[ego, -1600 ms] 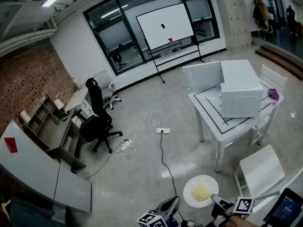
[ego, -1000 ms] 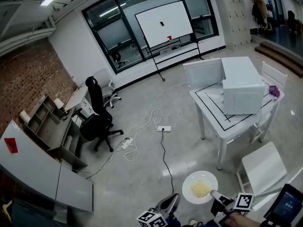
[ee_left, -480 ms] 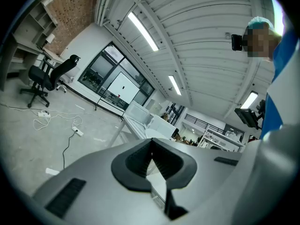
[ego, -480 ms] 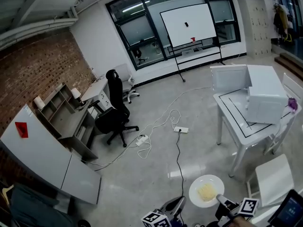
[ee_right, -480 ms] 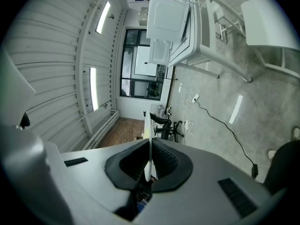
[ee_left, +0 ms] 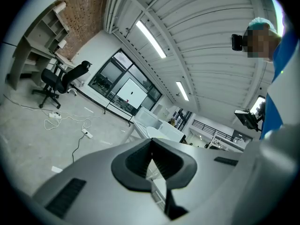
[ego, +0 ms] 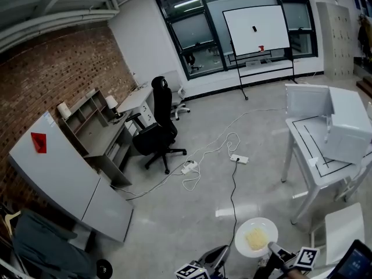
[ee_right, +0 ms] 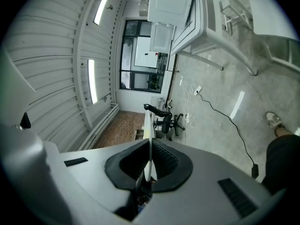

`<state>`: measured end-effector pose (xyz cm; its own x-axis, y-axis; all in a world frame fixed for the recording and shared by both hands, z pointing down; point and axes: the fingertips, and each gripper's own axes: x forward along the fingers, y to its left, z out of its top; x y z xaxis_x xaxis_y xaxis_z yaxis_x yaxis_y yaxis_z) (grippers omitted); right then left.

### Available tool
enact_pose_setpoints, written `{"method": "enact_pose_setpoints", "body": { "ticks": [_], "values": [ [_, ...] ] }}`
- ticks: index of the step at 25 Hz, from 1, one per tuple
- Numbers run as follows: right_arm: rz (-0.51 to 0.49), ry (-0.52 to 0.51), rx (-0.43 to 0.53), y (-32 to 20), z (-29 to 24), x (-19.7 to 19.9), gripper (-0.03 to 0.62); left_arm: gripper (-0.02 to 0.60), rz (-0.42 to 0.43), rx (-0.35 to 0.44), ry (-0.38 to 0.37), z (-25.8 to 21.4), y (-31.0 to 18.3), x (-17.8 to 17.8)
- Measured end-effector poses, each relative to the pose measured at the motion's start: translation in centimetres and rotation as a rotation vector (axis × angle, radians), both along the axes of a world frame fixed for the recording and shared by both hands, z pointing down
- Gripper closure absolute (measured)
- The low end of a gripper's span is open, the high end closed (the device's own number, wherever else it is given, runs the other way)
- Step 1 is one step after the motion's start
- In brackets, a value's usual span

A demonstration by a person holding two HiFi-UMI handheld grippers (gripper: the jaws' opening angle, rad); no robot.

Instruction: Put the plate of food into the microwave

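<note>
A white plate (ego: 256,237) with a heap of yellow food hangs low over the floor, and my right gripper (ego: 272,248) is shut on its near rim. In the right gripper view the plate (ee_right: 149,139) runs edge-on between the pads of the right gripper (ee_right: 150,143). The white microwave (ego: 350,127) stands on a white table (ego: 311,158) at the right, its door (ego: 306,100) swung open; it also shows upside down as the microwave (ee_right: 170,3). My left gripper (ego: 215,253) sits at the bottom edge, and in its own view the left gripper (ee_left: 151,143) is shut and empty.
A black office chair (ego: 160,129) stands mid-room. Cables and a power strip (ego: 239,158) lie on the floor before the table. A white chair (ego: 344,228) is near the plate. Grey desks and shelves (ego: 87,150) line the brick wall at the left.
The head view has swung left: the table and microwave slid to the right edge, and more brick wall shows. The plate stays in the right gripper's grip.
</note>
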<state>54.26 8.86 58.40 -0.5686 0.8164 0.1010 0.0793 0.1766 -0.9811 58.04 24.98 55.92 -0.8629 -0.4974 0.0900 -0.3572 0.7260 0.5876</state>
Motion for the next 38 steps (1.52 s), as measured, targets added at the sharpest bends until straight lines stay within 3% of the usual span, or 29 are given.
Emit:
{"method": "enact_pose_setpoints", "body": {
  "ticks": [3,8,14,19,24,35,38],
  "values": [
    [-0.015,0.015,0.006,0.7,0.6,-1.1,0.582,0.575,-0.027,0.004,0.008,0.4,0.9,-0.6],
    [-0.077,0.027,0.112,1.5,3.9,-5.6,0.582,0.575,-0.072,0.003,0.012,1.1,1.7,-4.1],
    [-0.115,0.006,0.016,5.6,0.9,-10.2,0.582,0.575,-0.095,-0.014,0.018,0.5,3.0,-9.3],
    [-0.117,0.026,0.041,6.0,1.1,-14.3,0.582,0.575,-0.111,-0.030,0.024,-0.1,4.3,-13.5],
    [-0.132,0.011,0.003,6.1,0.5,-19.3,0.582,0.575,-0.128,-0.042,0.030,-0.5,5.1,-17.8],
    [-0.134,0.007,0.027,4.4,0.9,-27.5,0.582,0.575,-0.115,-0.057,0.020,-1.1,3.6,-25.9],
    [-0.124,0.005,-0.031,4.8,0.3,-28.5,0.582,0.575,-0.111,-0.063,0.016,-1.1,3.8,-27.1]
  ]
}}
